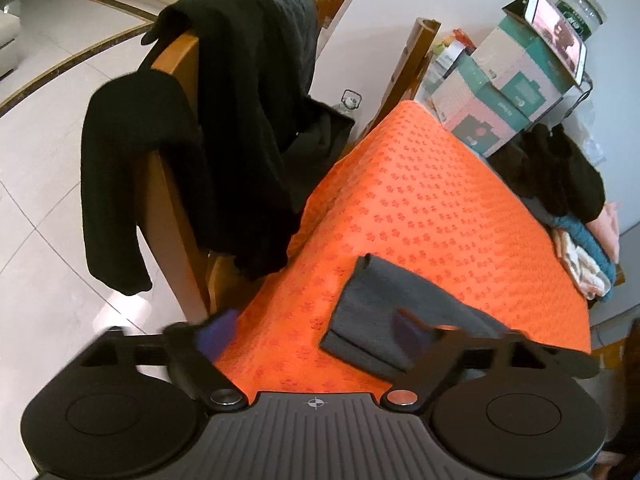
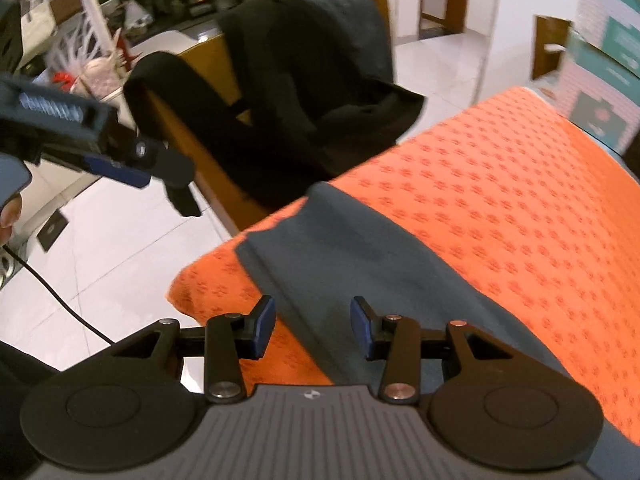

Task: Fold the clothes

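A dark grey folded garment (image 1: 380,316) lies on the orange patterned tablecloth (image 1: 440,200) near the table's front corner; it also shows in the right wrist view (image 2: 360,248). My left gripper (image 1: 316,332) is open and empty above the table's front edge, with its right finger over the garment. It also shows in the right wrist view (image 2: 160,176), held off the table over the floor. My right gripper (image 2: 312,326) is open, with its fingers either side of the garment's near edge, not closed on it.
A wooden chair (image 1: 176,216) draped with black clothes (image 1: 240,120) stands left of the table. A pile of clothes (image 1: 568,208) and cardboard boxes (image 1: 504,92) with a phone (image 1: 556,32) stand at the table's far right. White tiled floor (image 1: 48,160) lies to the left.
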`<state>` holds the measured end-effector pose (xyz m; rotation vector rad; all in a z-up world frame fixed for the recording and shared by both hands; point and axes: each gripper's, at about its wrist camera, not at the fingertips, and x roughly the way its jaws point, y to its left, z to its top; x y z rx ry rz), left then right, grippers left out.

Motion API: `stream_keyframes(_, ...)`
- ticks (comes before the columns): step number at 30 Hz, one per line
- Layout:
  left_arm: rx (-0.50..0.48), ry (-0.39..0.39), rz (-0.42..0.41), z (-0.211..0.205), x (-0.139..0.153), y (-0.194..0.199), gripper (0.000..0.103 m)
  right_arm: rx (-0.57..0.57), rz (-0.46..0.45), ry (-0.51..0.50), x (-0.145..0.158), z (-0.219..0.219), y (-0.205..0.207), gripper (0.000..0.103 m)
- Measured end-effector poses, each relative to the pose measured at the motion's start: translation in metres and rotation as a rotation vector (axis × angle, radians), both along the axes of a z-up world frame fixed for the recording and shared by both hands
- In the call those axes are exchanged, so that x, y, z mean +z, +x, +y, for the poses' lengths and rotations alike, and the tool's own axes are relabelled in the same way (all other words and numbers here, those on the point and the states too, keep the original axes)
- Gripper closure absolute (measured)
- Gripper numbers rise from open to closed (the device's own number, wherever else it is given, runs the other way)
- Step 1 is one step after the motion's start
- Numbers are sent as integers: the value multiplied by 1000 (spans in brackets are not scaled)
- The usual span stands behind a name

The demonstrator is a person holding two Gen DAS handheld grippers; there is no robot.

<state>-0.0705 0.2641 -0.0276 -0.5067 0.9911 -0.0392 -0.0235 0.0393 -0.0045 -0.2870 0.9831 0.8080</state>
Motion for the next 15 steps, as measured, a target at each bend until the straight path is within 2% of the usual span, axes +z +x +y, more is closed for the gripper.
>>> stream_keyframes(7, -1, -2, -24, 3, 15, -2, 5, 48, -5, -7, -8, 26, -7, 56)
stream_keyframes(15, -41, 3, -42, 5, 22, -7, 5, 40, 1, 13, -8, 31, -7, 56)
